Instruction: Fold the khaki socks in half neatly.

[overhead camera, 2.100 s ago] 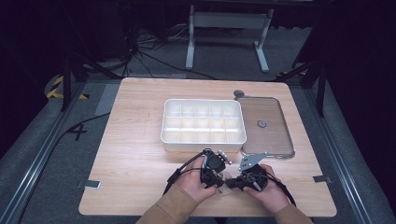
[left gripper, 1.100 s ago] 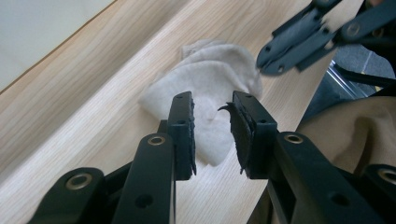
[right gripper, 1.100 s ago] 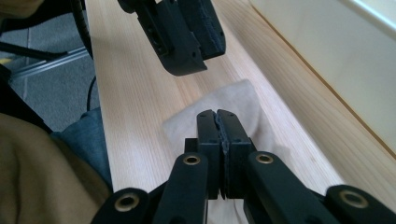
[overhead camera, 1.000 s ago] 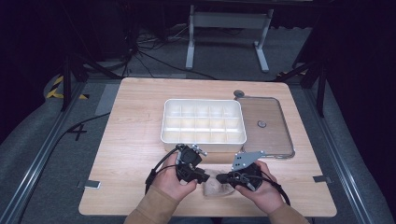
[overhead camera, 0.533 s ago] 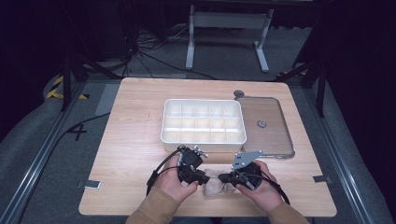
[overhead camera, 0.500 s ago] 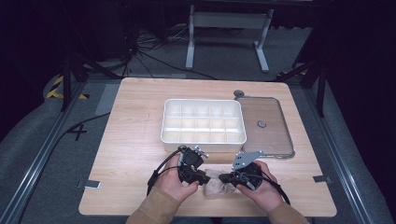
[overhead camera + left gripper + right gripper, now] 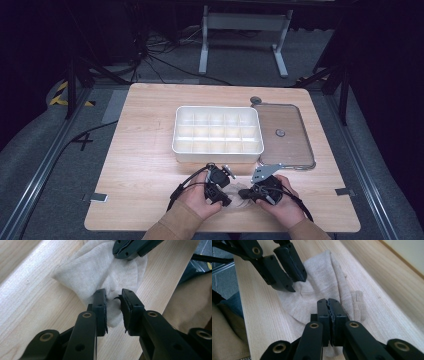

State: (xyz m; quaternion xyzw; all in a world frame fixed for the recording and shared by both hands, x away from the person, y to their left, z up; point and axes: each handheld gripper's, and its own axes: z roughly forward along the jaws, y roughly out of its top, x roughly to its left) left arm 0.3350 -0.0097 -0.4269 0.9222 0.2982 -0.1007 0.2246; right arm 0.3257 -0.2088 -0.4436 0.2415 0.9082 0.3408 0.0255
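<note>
A pale knitted cloth (image 7: 239,201) lies crumpled on the wooden table (image 7: 145,165) near its front edge, between my two hands. My left gripper (image 7: 226,199) points right at it. In the left gripper view its jaws (image 7: 113,293) stand a little apart astride a fold of the cloth (image 7: 92,270) and have just been closing. My right gripper (image 7: 244,193) comes in from the right. In the right gripper view it (image 7: 328,302) is shut on the cloth (image 7: 324,277), with the left gripper (image 7: 295,282) across from it.
A white compartment box (image 7: 215,156) stands in the middle of the table, just behind the hands. Its clear lid (image 7: 282,132) lies flat to the right of it. A small round thing (image 7: 255,100) sits at the lid's far corner. A sleeve (image 7: 192,305) hangs past the table's front edge.
Both hands have come back from the box toward the front edge. The left gripper has slid right and down onto the cloth, and its jaws have narrowed. The right gripper stays shut.
</note>
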